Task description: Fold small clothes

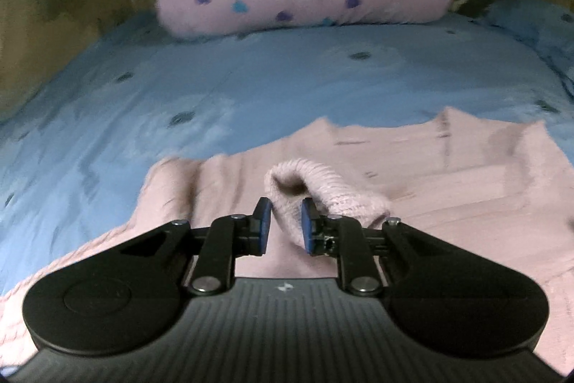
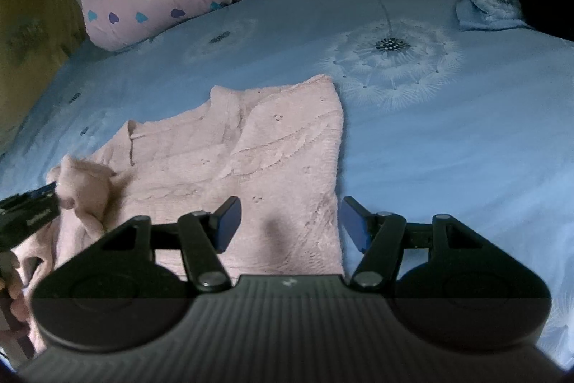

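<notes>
Nearest, the left gripper (image 1: 283, 221) pinches the pink sweater's (image 2: 251, 149) sleeve cuff (image 1: 305, 182) on the blue bed (image 2: 448, 149); right gripper (image 2: 287, 225) hovers released; thick knit could slip, undoing the fold.

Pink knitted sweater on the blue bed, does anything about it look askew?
Yes. One ribbed sleeve cuff is bunched up off the pink knitted sweater, pinched in the left gripper. The rest lies flat. The right gripper hangs open.
</notes>
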The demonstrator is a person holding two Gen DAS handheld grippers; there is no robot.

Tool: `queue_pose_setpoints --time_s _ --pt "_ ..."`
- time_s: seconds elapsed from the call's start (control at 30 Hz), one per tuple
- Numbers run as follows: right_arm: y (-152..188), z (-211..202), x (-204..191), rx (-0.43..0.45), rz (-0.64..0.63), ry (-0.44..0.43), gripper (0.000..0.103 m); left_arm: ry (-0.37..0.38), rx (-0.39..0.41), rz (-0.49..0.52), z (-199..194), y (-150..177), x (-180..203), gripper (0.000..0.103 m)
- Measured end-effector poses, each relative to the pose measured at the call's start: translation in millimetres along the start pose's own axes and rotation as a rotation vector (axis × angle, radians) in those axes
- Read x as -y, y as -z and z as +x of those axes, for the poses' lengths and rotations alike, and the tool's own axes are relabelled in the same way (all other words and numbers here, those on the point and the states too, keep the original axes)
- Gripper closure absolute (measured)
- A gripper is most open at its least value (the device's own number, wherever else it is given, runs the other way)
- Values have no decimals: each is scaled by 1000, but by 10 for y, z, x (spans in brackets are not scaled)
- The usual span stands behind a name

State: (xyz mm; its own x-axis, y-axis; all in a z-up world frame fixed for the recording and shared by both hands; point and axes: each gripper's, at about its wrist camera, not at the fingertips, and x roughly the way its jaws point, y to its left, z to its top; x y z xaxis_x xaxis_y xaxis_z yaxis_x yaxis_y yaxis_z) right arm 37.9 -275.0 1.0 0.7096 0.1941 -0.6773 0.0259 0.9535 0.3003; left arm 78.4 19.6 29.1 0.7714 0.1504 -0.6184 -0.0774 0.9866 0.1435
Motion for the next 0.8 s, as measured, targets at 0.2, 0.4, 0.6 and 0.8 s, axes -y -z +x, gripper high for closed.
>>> queue_pose_setpoints --time_s 0.2,0.4,0.6,0.8 --pt "7 36 -19 -5 -22 26 39 60 -39 -165 -77 41 -382 53" --pt "16 69 -20 -13 -27 36 39 149 -7 -271 -283 23 -497 35" --pt "30 95 -37 -16 -32 44 39 252 -13 -338 -309 -80 -417 24" --pt "31 89 -46 -13 -32 48 39 216 4 -312 -328 -97 -342 21"
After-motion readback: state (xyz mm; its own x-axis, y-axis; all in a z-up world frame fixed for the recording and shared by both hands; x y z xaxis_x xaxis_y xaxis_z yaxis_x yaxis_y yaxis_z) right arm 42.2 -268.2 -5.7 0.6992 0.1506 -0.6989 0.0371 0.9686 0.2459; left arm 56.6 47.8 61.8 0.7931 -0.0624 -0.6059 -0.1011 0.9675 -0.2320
